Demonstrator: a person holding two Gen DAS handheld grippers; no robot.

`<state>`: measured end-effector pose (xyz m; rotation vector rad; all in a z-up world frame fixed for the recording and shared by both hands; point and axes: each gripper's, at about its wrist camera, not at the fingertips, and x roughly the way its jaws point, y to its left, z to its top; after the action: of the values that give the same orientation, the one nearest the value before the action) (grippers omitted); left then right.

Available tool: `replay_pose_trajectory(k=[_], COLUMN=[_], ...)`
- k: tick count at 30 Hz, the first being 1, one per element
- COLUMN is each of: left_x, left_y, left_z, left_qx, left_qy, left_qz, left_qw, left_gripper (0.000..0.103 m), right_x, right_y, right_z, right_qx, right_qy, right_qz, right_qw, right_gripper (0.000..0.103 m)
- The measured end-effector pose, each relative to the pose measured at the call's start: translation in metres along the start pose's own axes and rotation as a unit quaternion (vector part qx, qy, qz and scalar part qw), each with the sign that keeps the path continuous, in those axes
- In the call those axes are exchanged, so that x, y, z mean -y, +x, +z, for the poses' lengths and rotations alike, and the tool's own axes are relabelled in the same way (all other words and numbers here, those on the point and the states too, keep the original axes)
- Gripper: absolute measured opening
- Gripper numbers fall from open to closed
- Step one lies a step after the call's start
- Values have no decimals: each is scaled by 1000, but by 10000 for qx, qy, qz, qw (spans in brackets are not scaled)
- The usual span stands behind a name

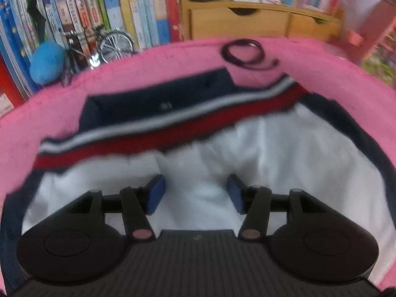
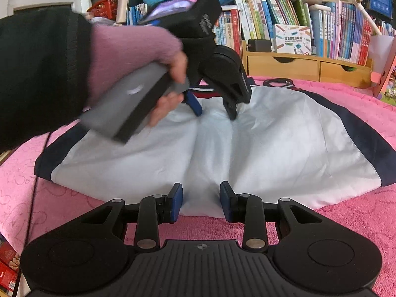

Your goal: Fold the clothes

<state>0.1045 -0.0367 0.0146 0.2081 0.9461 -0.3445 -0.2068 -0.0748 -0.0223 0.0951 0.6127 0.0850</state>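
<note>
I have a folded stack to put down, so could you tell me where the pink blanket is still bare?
Bare pink fleece blanket lies right of the right gripper, before the white, navy-edged garment; more at near left. Crowded: coiled black cable by the wooden drawers.

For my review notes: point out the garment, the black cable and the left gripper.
garment (image 2: 272,133): right wrist view, white panel.
black cable (image 1: 243,53): left wrist view, coil.
left gripper (image 2: 214,113): right wrist view, between its fingertips.
</note>
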Motion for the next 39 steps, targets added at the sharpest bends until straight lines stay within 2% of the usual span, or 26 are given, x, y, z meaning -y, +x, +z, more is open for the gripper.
replay_pose_trajectory(k=[1,6,8,10,11,15,19,21,25,29,33,39], left_x=[-1,-7,-4,-1,1,8,13,11,9,10,8,5], left_y=[5,12,3,-11,-21,-64,-94,-95,-84,-73,-54,-26], left_z=[4,17,14,8,2,-30,-69,-83,-93,-79,-58,-26], left_qx=[21,-10,-5,9,-9,-163,-548,-887,-1002,-773,-466,-102], left_qy=[-58,-293,-300,-222,-159,97,422,388,273,187,30,-155], left_qz=[5,8,49,42,-76,-739,-907,-989,-1004,-933,-617,-120], left_qw=[10000,9996,9995,9997,9998,9971,9935,9904,9895,9925,9970,9998], left_gripper=[61,59,48,27,26,25,26,26,28,28,29,37], right_x=[0,0,1,1,1,2,2,2,2,1,0,1], right_y=[-1,-3,-3,-3,-3,-2,-3,-3,-3,-3,-3,-2], right_z=[0,-1,-1,0,0,0,0,0,0,0,0,0], right_qx=[-1,-2,-1,2,5,16,28,36,52,64,79,103], right_qy=[-9,-22,-12,-1,3,35,36,35,25,-9,-46,-86], right_qz=[-4,10,17,18,16,17,18,12,1,-17,-31,-6], right_qw=[10000,10000,10000,10000,10000,10000,10000,10000,10000,10000,10000,9999], right_gripper=[34,34,34,34,34,34,34,34,34,34,34,34])
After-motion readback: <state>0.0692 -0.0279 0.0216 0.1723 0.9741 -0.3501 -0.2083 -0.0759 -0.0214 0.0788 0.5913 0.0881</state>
